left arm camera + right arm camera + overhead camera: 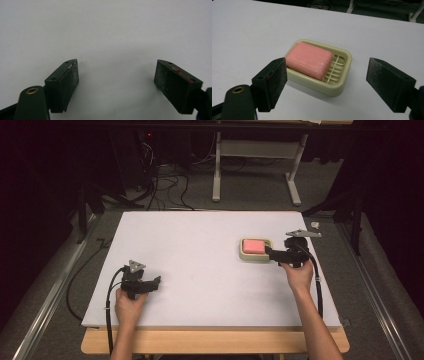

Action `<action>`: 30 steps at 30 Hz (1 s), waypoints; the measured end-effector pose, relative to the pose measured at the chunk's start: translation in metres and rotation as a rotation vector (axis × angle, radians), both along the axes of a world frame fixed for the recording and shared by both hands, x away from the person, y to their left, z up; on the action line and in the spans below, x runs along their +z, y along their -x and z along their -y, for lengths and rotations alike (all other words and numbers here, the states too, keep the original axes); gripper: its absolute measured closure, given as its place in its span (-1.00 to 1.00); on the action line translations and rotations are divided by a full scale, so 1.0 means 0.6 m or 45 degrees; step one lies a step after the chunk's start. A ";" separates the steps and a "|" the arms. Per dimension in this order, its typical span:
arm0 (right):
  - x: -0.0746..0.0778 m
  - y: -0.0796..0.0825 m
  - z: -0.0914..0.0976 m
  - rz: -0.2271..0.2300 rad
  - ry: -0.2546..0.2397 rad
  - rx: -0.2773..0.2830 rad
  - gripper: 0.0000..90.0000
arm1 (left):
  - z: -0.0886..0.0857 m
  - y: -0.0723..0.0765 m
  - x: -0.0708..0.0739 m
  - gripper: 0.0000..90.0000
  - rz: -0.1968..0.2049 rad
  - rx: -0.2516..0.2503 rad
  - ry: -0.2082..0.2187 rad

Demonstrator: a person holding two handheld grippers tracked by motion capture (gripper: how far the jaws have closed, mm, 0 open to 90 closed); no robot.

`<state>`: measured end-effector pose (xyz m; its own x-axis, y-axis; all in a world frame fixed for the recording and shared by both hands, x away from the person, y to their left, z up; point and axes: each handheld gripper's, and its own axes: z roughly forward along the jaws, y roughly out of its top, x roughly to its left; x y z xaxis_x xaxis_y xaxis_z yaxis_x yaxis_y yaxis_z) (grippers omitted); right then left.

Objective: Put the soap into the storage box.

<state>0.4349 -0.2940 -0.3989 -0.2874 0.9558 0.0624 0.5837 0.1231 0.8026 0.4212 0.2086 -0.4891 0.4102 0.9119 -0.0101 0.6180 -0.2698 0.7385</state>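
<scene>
A pink bar of soap (310, 60) lies in a cream slatted soap dish (339, 83) on the white table, toward its right side. In the high view the soap (254, 246) and the dish (244, 255) sit just left of my right gripper (270, 253). My right gripper (326, 78) is open, its jaws standing on either side of the dish's near end without touching it. My left gripper (158, 282) rests near the table's front left. It is open too, and the left gripper (116, 82) has only bare white table between its jaws.
The white table top (200, 270) has a wooden front edge (215, 340). Behind the table stand a grey metal frame (255, 165) and loose cables (165, 185) on the floor. Metal rails run along both sides of the table.
</scene>
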 end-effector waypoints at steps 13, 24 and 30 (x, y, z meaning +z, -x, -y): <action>0.010 0.022 0.010 0.028 0.004 0.005 -0.60 | 0.000 0.000 0.000 -0.55 0.000 0.000 0.000; 0.010 0.049 0.026 0.044 -0.007 -0.012 -0.59 | 0.000 0.000 0.000 -0.55 0.000 0.001 -0.001; 0.008 0.064 0.037 0.057 -0.029 -0.024 -0.59 | 0.000 0.000 0.000 -0.55 0.000 0.001 -0.001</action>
